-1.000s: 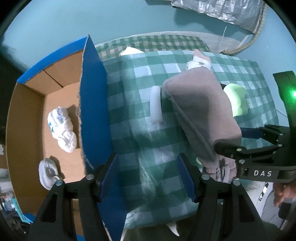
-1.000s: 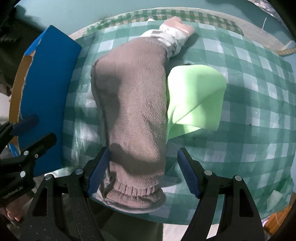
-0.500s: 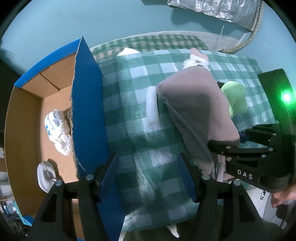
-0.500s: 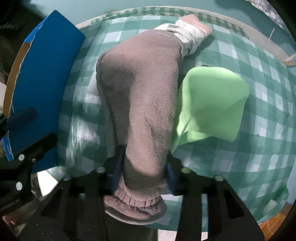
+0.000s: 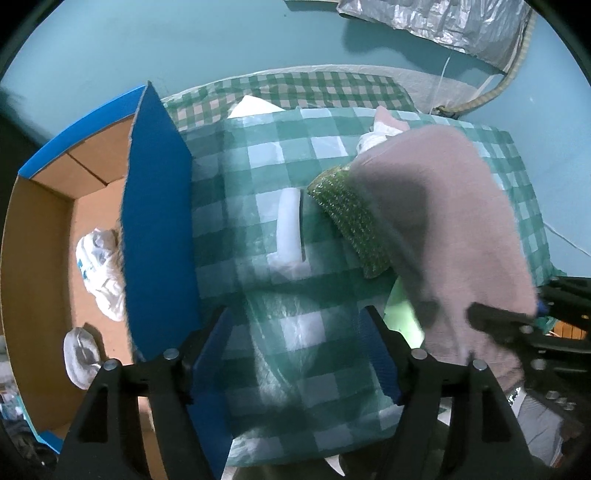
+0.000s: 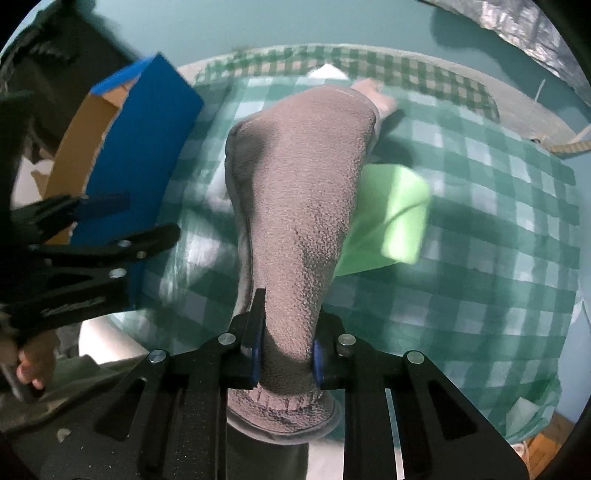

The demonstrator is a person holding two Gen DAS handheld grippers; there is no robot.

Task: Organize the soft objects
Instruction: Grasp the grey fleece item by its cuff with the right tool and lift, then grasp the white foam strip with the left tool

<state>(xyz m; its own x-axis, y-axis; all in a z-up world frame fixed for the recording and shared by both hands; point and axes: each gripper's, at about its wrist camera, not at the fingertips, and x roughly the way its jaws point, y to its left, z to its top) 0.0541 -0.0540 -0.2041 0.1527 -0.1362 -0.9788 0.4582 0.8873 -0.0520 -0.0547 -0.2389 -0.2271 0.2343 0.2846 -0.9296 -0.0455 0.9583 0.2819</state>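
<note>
My right gripper (image 6: 286, 354) is shut on the cuff end of a grey-brown fuzzy sock (image 6: 306, 206) and lifts it off the green checked table; the sock (image 5: 450, 236) also shows in the left wrist view. A green sparkly sponge (image 5: 351, 218) lies uncovered beside it. A light green cloth (image 6: 388, 221) lies under the sock. My left gripper (image 5: 295, 350) is open and empty over the table's front edge, next to the blue cardboard box (image 5: 159, 229). The box holds a white patterned bundle (image 5: 99, 269) and a white sock (image 5: 79, 354).
A white foam strip (image 5: 288, 229) lies on the cloth left of the sponge. A pink-and-white rolled item (image 5: 380, 129) sits at the table's far side. A silver sheet (image 5: 443, 18) hangs on the teal wall. The right gripper's body (image 5: 535, 332) is at the left view's right edge.
My right gripper closed on the sock's cuff and raised it, which uncovered the green sparkly sponge. The left gripper stayed open and shifted little.
</note>
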